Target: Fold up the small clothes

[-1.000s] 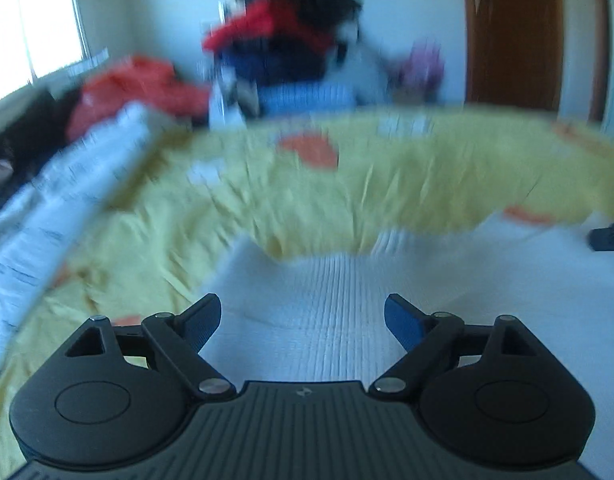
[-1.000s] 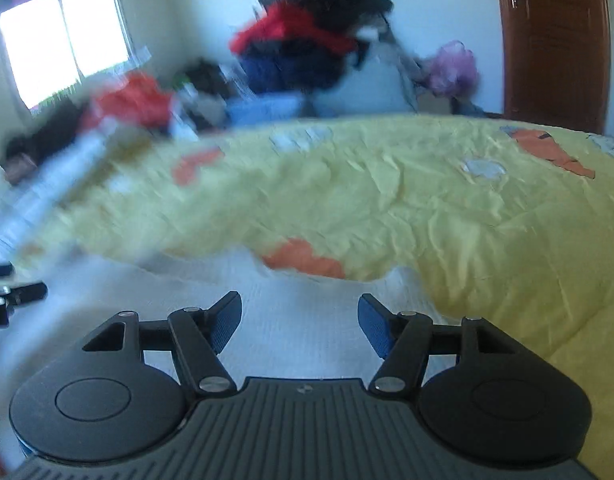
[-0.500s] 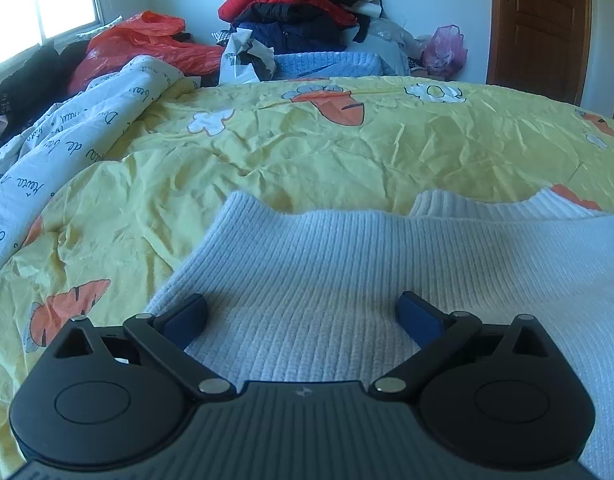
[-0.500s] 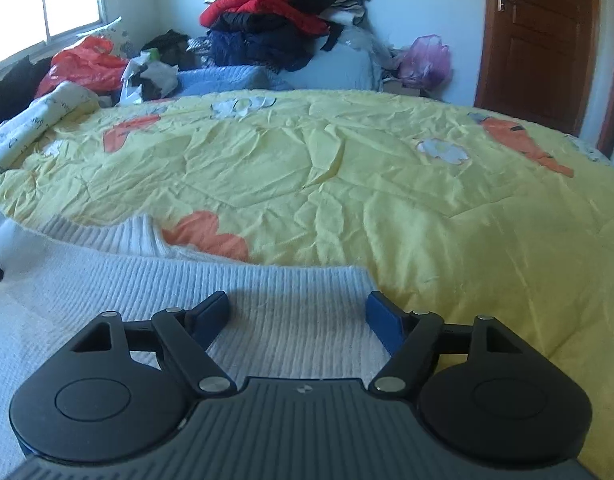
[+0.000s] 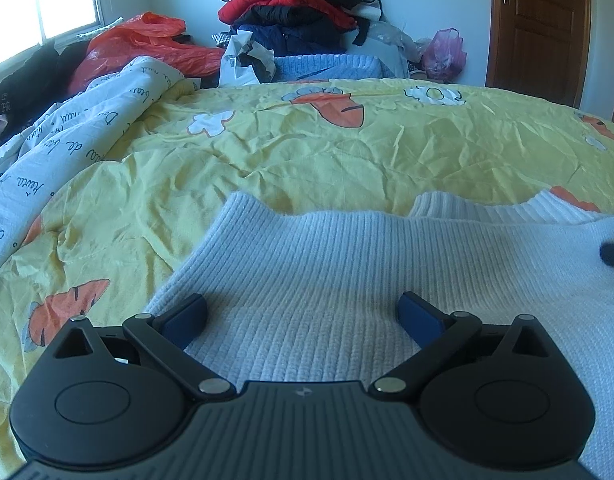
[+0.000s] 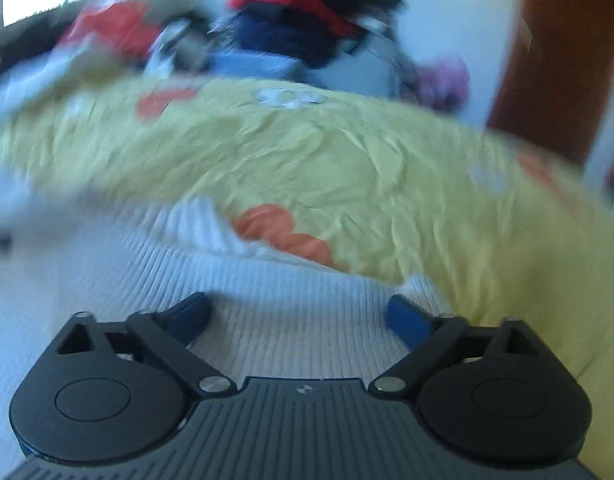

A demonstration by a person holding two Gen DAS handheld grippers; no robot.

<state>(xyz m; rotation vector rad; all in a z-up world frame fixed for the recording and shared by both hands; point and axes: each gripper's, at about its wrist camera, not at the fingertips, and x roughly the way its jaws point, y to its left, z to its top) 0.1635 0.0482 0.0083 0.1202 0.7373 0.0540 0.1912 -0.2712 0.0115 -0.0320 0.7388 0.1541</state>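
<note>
A white ribbed knit sweater [image 5: 347, 276] lies flat on a yellow carrot-print bed sheet [image 5: 307, 152]. My left gripper [image 5: 303, 314] is open, low over the sweater's left part, with nothing between its blue pads. The sweater also shows in the right wrist view [image 6: 147, 272], blurred by motion. My right gripper [image 6: 301, 314] is open over the sweater's right edge, empty. A dark tip of the right gripper [image 5: 613, 254] shows at the right edge of the left wrist view.
A white quilt with script print [image 5: 67, 140] lies bunched along the bed's left side. Piled clothes [image 5: 303, 12], an orange bag [image 5: 139, 44] and a pink bag [image 5: 445, 54] stand beyond the bed. A brown door [image 5: 539, 28] is at the right.
Both grippers came down low over the sweater and stayed open. The left view has steadied; the right gripper is moving again, its view now tilted and blurred.
</note>
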